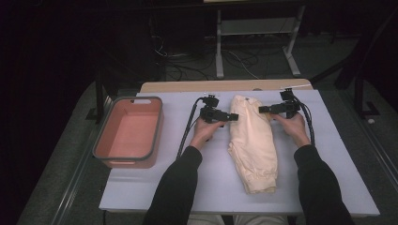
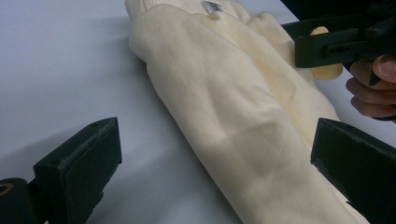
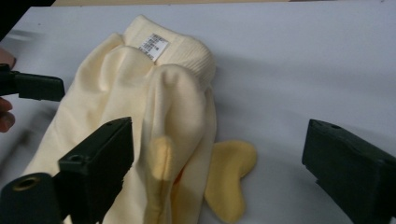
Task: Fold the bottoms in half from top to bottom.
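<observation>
A cream-yellow folded garment (image 1: 253, 145) lies lengthwise on the pale table, its ribbed end with a white label (image 3: 154, 46) pointing away from me. My left gripper (image 1: 233, 116) reaches in from the garment's left side near the far end. Its jaws (image 2: 217, 163) stand wide apart with the cloth (image 2: 224, 107) between them, apart from the pads. My right gripper (image 1: 263, 109) comes in from the right side, opposite the left one. It (image 3: 224, 158) is open over the garment's edge and a darker yellow flap (image 3: 229, 177). Each gripper view also catches the other gripper's black jaw: the right gripper (image 2: 336, 42) and the left gripper (image 3: 32, 86).
A salmon-pink bin (image 1: 129, 133) with a grey rim stands at the table's left side, nothing in it. The table (image 1: 328, 154) has bare room to the right of the garment. A wooden strip (image 1: 197, 86) runs along the far edge; cables and a metal frame lie beyond.
</observation>
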Demonstrator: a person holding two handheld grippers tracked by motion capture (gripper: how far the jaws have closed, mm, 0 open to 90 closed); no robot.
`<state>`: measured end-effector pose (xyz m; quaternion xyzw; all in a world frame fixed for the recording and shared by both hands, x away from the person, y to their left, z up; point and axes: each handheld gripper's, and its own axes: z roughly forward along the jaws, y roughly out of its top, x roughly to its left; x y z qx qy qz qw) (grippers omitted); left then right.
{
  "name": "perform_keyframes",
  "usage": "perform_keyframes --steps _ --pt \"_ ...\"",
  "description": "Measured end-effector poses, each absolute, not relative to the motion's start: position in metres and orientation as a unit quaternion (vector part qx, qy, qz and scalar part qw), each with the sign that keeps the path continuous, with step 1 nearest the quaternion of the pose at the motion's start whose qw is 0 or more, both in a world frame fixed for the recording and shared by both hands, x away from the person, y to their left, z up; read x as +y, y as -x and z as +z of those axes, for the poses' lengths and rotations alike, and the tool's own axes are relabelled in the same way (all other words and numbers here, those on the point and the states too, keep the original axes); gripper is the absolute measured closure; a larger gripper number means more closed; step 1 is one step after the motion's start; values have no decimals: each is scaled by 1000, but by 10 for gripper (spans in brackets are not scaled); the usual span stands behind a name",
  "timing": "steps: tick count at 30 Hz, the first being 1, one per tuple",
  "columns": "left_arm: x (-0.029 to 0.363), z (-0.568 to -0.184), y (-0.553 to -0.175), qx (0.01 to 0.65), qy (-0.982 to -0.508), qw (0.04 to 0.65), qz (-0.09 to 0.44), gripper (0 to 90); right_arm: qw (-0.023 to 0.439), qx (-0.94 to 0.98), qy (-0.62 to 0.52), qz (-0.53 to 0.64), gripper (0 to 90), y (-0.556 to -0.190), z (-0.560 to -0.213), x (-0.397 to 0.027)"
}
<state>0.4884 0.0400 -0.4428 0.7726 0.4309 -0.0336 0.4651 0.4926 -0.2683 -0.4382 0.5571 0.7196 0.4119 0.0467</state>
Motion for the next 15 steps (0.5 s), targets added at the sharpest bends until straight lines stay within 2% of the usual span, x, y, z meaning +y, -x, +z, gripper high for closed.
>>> perform_keyframes --steps 8,15 --pt "39 -444 -488 434 -771 465 -25 70 46 718 -569 397 179 -494 -441 -265" --pt "37 -448 -490 439 -768 467 -24 140 39 722 -571 388 288 -496 -445 -265"
